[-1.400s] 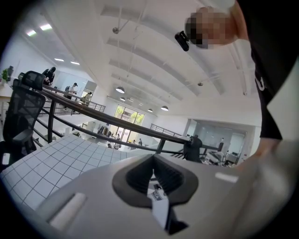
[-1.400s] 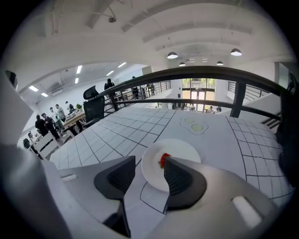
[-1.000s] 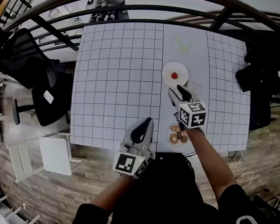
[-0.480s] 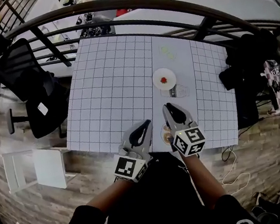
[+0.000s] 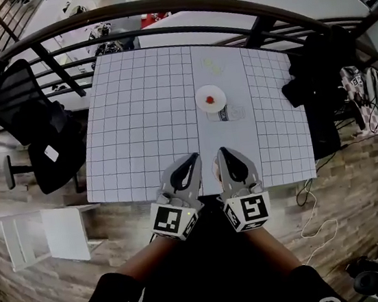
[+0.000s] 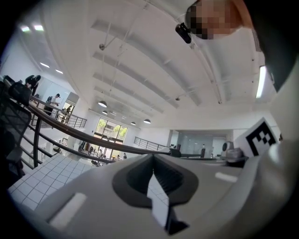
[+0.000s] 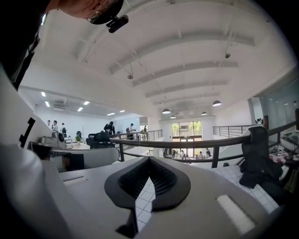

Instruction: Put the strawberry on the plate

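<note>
A red strawberry (image 5: pixel 212 97) lies on a small white plate (image 5: pixel 205 103) at the middle of the gridded table (image 5: pixel 150 117). Both grippers are held side by side over the table's near edge, well short of the plate. My left gripper (image 5: pixel 191 159) is shut with nothing in it, and in the left gripper view its jaws (image 6: pixel 153 161) meet and point upward toward the ceiling. My right gripper (image 5: pixel 222 152) is shut and empty too, and in the right gripper view its jaws (image 7: pixel 149 162) are pressed together.
A clear container (image 5: pixel 230 114) lies just nearer than the plate. Pale items (image 5: pixel 212 66) sit farther back on the table. A black office chair (image 5: pixel 28 109) stands to the left, dark clothing (image 5: pixel 317 75) hangs on the right, and a railing (image 5: pixel 170 8) runs behind.
My right gripper has drawn back from beside the plate to the table's near edge and its jaws have shut. The strawberry stays on the plate. The left gripper has barely moved.
</note>
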`<act>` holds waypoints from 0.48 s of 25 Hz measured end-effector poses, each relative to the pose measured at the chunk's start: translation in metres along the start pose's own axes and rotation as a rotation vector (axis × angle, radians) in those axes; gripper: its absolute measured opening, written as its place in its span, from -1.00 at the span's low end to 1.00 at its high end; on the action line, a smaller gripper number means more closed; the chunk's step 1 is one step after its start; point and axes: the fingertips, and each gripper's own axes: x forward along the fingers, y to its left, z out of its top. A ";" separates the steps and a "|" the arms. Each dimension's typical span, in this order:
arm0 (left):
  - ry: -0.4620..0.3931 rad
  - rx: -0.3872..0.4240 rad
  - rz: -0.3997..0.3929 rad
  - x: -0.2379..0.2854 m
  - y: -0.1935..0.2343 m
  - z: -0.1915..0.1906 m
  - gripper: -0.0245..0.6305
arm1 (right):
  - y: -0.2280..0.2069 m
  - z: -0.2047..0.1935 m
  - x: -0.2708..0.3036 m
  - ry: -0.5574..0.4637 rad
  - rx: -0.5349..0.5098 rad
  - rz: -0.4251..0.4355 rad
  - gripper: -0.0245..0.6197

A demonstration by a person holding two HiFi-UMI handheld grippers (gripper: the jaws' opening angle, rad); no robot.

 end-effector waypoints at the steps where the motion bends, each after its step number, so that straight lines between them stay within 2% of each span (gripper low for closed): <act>1: 0.000 0.003 -0.001 0.001 -0.003 -0.005 -0.90 | 0.000 -0.004 -0.004 -0.002 0.001 -0.002 -0.93; 12: 0.001 0.008 -0.040 -0.020 -0.013 -0.008 -0.90 | 0.023 -0.009 -0.028 0.010 -0.035 -0.021 -0.93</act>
